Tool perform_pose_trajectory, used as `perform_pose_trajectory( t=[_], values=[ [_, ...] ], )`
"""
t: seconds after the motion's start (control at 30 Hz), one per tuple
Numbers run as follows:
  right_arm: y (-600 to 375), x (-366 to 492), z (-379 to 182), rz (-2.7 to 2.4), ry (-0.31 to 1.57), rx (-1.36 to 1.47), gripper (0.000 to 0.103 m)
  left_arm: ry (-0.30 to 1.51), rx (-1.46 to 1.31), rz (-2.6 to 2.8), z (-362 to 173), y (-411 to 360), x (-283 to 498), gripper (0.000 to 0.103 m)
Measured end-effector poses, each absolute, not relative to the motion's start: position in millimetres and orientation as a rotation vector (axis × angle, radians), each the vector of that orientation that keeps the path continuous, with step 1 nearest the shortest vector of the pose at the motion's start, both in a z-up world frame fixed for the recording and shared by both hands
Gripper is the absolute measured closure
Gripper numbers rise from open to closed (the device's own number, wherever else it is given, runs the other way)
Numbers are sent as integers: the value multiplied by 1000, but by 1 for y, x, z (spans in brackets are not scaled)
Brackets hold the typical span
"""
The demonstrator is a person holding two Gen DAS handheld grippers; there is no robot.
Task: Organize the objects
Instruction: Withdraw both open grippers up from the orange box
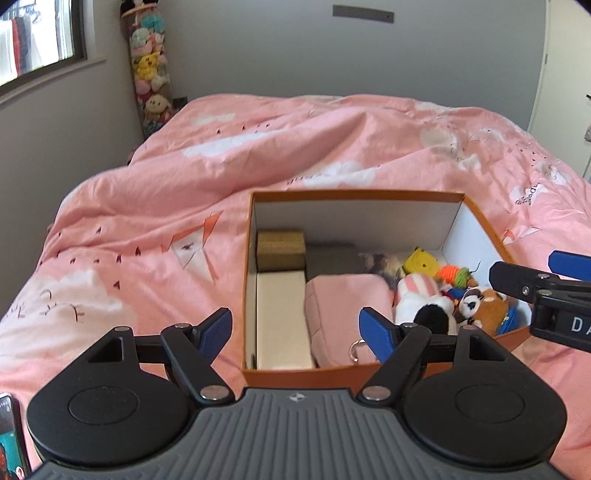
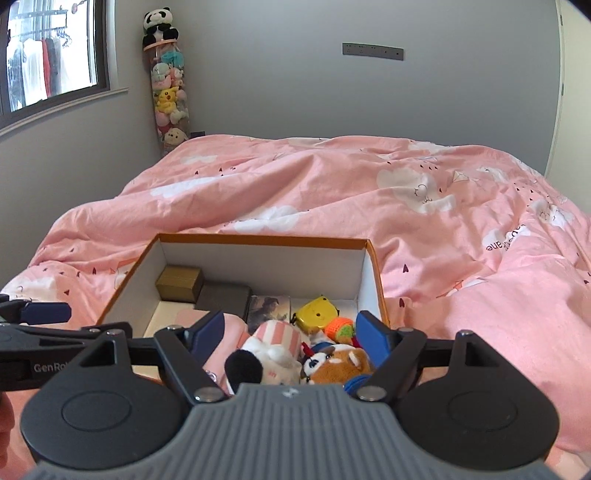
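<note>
Left tongs point(image 1: 295, 334): spread wide with nothing between the blue pads, poised at the near rim of the box
Right tongs point(image 2: 291, 332): also spread wide and empty, above the toy end of the box
Box point(image 1: 354, 194): orange outside, white inside, open-topped, resting on the bed point(image 1: 147, 206) with its pink cloud-print duvet
Box, left side: a gold carton point(image 1: 280, 249) at the far corner, a white block point(image 1: 280, 325) in front of it
Box, middle: a dark grey case point(image 1: 332, 256) at the back, a pink pouch point(image 1: 343, 314) nearer
Box, right side: soft toys heaped together, among them a yellow toy point(image 2: 314, 314), a pink-striped plush point(image 2: 277, 341) and a brown and white plush point(image 2: 340, 363)
Room corner: a tall clear tube of plush toys point(image 2: 170, 99) with a panda point(image 2: 159, 27) on top, beside the window point(image 2: 51, 51)
</note>
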State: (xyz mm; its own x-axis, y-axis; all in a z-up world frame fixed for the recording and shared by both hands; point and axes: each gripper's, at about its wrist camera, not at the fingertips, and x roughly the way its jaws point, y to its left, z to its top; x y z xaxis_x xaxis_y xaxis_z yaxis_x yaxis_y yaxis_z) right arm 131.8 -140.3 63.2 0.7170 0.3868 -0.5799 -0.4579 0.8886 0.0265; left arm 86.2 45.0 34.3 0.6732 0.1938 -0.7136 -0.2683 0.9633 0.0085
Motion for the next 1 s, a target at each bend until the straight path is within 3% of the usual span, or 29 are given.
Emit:
perform_pose_trajectory(
  t=[1.0],
  values=[
    [-134, 130, 20, 472, 719, -145, 23, 798, -86, 266, 15, 40, 78, 12]
  ],
)
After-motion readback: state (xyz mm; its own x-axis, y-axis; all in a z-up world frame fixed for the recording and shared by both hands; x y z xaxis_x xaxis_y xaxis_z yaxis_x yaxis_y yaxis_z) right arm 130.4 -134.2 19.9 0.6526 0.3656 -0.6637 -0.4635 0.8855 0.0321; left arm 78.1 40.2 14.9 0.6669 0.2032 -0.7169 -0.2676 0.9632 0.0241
